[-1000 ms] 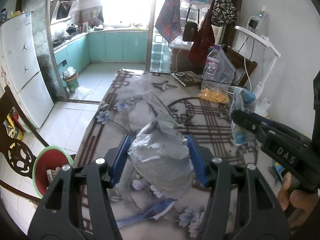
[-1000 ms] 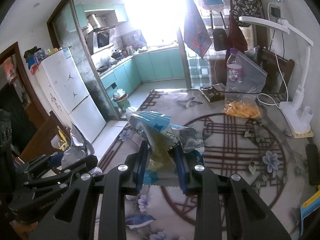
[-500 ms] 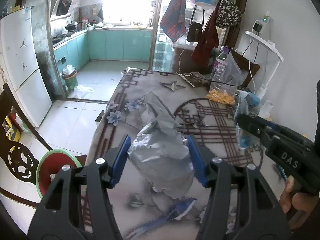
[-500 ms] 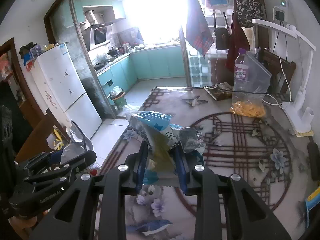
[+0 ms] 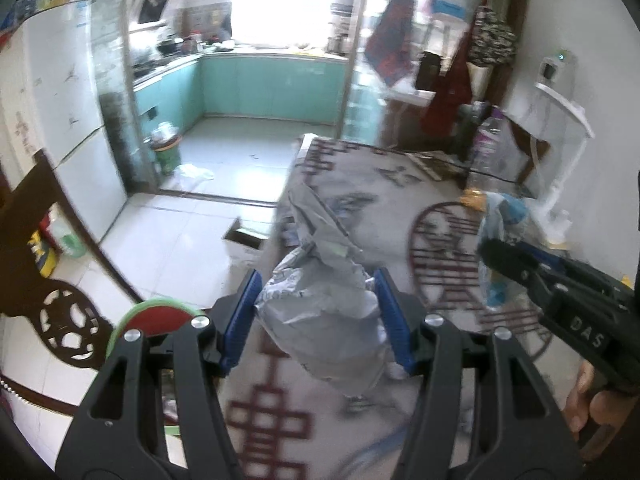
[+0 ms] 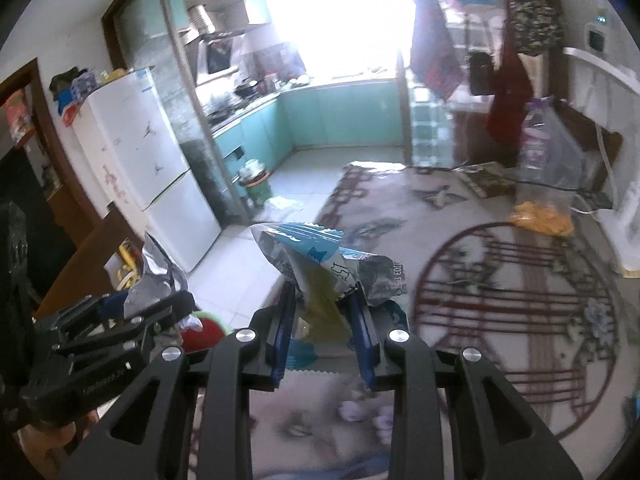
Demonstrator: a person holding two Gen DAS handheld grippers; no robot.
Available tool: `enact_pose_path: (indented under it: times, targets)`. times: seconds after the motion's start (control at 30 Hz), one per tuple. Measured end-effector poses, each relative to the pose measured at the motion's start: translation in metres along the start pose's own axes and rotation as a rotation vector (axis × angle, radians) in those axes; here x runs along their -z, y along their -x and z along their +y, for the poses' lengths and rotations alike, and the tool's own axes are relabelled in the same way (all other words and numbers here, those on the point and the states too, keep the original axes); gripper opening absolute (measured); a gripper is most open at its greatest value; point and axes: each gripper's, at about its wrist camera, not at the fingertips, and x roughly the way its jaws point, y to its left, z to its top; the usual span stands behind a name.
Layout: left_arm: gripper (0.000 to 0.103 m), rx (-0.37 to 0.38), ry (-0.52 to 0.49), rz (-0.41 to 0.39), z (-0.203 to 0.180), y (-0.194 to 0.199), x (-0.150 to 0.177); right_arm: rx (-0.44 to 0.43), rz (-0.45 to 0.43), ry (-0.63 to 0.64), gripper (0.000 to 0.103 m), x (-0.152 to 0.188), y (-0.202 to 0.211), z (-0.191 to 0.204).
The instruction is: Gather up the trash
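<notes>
Trash in both grippers, and you've got it up off the desk (image 5: 448,208). Your left gripper (image 5: 316,320) is clamped on a crumpled silver wrapper (image 5: 320,312), blue pads pressed into its sides, the loose top sticking up between them. Your right gripper (image 6: 322,332) is pinched nearly together on a blue-and-yellow snack bag (image 6: 320,276), gripped low so the torn, serrated end fans out above the pads. Each piece is held by its bulk, which looks like the safe choice for thin, slippery film. Just past the desk's near-left edge, down on the tiled floor (image 5: 180,232), sits a red bin with a green rim (image 5: 160,316), partly hidden behind your left gripper. That reads as the drop point. Farther off, a bag of orange snacks (image 6: 540,216) and a bottle (image 6: 534,140) stand on the desk, untouched.
</notes>
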Motion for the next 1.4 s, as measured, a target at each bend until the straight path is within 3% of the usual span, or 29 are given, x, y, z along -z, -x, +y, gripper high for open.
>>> enact_pose_path:
  times: [0.3, 0.6, 0.67, 0.7, 0.73, 0.77, 0.9, 1.1, 1.2, 1.3, 1.4]
  targets:
    - [0.056, -0.209, 0.149, 0.084, 0.13, -0.011, 0.031, -0.179, 0.191, 0.102, 0.029, 0.023, -0.085, 0.1]
    - [0.056, -0.293, 0.258, 0.143, 0.204, -0.013, 0.056, -0.254, 0.319, 0.205, 0.029, 0.042, -0.145, 0.167]
    - [0.061, -0.291, 0.277, 0.151, 0.211, -0.015, 0.057, -0.296, 0.33, 0.212, 0.039, 0.04, -0.151, 0.176]
    - [0.067, -0.29, 0.284, 0.153, 0.215, -0.015, 0.057, -0.297, 0.322, 0.218, 0.047, 0.038, -0.153, 0.18]
    - [0.082, -0.295, 0.297, 0.145, 0.217, -0.014, 0.057, -0.291, 0.302, 0.222, 0.061, 0.037, -0.151, 0.181]
    - [0.088, -0.297, 0.305, 0.132, 0.219, -0.012, 0.056, -0.289, 0.274, 0.226, 0.062, 0.034, -0.146, 0.183]
    - [0.091, -0.294, 0.313, 0.105, 0.217, -0.009, 0.05, -0.282, 0.227, 0.262, 0.062, 0.028, -0.132, 0.177]
    - [0.096, -0.298, 0.255, 0.045, 0.182, 0.001, 0.033, -0.244, 0.094, 0.2, 0.08, 0.012, -0.09, 0.139]
    - [0.098, -0.302, 0.233, -0.013, 0.152, 0.014, 0.022, -0.202, -0.042, 0.173, 0.095, 0.0, -0.049, 0.107]
    - [0.098, -0.313, 0.221, -0.073, 0.115, 0.029, 0.012, -0.156, -0.191, 0.18, 0.096, -0.004, -0.005, 0.076]
    - [0.098, -0.318, 0.198, -0.145, 0.07, 0.046, 0.006, -0.06, -0.273, 0.194, 0.096, -0.005, 0.031, 0.044]
